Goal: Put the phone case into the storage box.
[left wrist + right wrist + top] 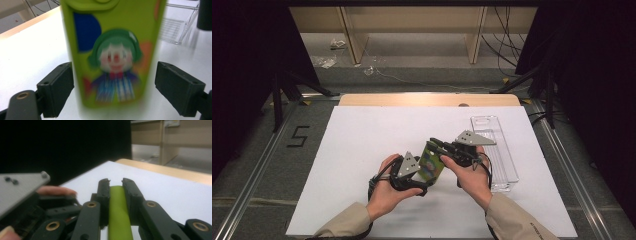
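Right gripper (438,145) fingers clamped on the green case's (432,162) edge. Left gripper (419,172), at the case's 8 o'clock in the high view: fingers apart, flanking the case's sides; contact unclear.

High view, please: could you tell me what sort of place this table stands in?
Probably a recording studio or lab. A white sheet covers the table, black curtains flank it, stand legs rest on the grey floor, which bears a taped numeral 5, and cables trail by wooden furniture behind.
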A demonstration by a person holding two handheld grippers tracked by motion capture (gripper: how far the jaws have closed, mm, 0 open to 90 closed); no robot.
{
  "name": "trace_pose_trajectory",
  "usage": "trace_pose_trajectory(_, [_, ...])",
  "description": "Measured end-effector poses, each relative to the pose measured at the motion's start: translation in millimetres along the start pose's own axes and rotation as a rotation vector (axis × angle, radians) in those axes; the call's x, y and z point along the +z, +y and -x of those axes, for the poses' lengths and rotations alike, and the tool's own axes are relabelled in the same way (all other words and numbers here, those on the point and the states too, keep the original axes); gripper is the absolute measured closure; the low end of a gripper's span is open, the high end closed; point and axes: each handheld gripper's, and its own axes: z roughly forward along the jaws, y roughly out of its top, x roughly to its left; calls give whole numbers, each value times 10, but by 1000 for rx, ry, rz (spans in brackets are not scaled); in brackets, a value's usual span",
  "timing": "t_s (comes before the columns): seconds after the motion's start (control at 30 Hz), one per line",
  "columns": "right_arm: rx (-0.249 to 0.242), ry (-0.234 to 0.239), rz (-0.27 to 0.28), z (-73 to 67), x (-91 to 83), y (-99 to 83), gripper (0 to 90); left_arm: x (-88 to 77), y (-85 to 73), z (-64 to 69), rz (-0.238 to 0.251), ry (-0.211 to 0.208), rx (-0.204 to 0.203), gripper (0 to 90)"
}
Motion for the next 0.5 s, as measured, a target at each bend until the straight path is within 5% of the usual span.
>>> trace_pose_trajectory(0.03, [-34,-18,1,-4,-9,11,777,-5,-1,-8,-2,-1,-3,151])
trace_pose_trajectory(0.1, [-9,-4,5,20,-27,28,776,-9,-2,-27,0,3,-9,151])
trace_pose_trajectory(0.5, [-62,36,-37,95,-68,70,775,-51,-25,-121,13,-7,-36,156])
